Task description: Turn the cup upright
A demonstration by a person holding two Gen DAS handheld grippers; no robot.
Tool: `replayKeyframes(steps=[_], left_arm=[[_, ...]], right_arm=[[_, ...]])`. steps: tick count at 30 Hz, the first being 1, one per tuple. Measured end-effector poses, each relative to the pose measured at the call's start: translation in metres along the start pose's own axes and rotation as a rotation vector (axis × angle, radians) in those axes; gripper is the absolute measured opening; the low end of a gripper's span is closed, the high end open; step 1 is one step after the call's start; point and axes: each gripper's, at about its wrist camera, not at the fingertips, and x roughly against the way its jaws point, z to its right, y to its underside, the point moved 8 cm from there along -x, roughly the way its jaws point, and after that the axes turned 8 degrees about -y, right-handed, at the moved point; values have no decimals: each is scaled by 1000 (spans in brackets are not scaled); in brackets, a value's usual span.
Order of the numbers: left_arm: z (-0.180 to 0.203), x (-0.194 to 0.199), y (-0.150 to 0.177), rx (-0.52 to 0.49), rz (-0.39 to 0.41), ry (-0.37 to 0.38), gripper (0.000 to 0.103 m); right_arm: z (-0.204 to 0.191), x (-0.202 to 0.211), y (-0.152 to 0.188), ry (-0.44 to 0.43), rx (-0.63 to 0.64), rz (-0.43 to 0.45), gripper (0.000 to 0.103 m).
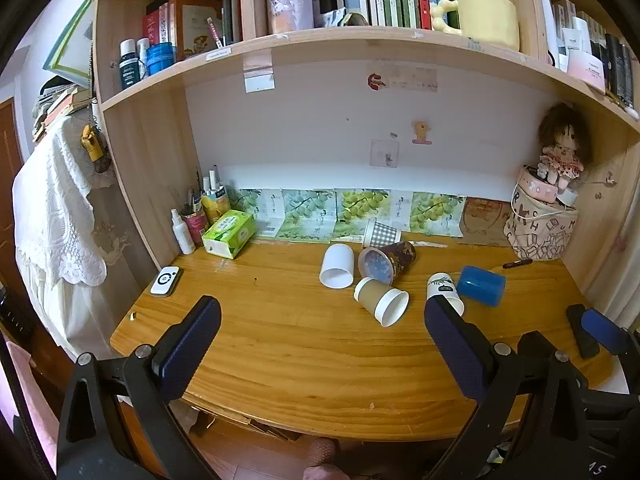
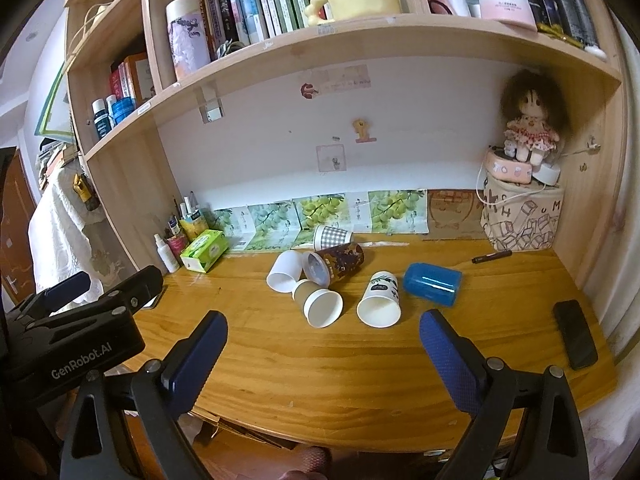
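Observation:
Several cups lie on their sides on the wooden desk [image 1: 288,344]: a plain white cup [image 1: 337,266], a dark patterned cup [image 1: 387,261], a checked cup [image 1: 381,233] behind them, a tan cup [image 1: 381,300], a white leaf-print cup [image 1: 443,287] and a blue plastic cup [image 1: 481,285]. In the right wrist view the same cups show: white [image 2: 285,270], dark [image 2: 334,262], checked [image 2: 332,236], tan [image 2: 318,303], leaf-print [image 2: 380,299], blue [image 2: 431,283]. My left gripper [image 1: 322,314] is open and empty near the desk's front edge. My right gripper [image 2: 323,328] is open and empty, short of the cups.
A green tissue box [image 1: 229,233], spray bottle [image 1: 182,232] and pen holder stand back left. A white device [image 1: 165,280] lies left. A fabric bag with a doll [image 2: 522,216] stands back right. A black phone [image 2: 575,334] and a pen [image 2: 491,257] lie right.

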Motion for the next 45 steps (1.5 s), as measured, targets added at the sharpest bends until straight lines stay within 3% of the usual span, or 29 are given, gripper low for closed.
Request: replayKeyframes(steps=[9,14,24,36,40,45], left_arm=[[10,-18,-9,-4,-16,44,101],[20,-39,-9,-2,-70,76,101],[45,-93,-15,-52,-151,145,101],[103,-142,-47,-374,-84,248,101],[113,-161,-47,-406,-135,290,101],[114,-188,-43,-423,-202,282,101]], right_arm=[[9,-9,-6,26,-34,-3,98],[17,-19,-12,66,-36,-21,98],[38,-64,-21,129,-16,-129,98],[70,-112,-36,160,-25,-171,98],[82,-128,-37,145,-76,-192,98],[102,-155,-33,148,-139,-250,98]])
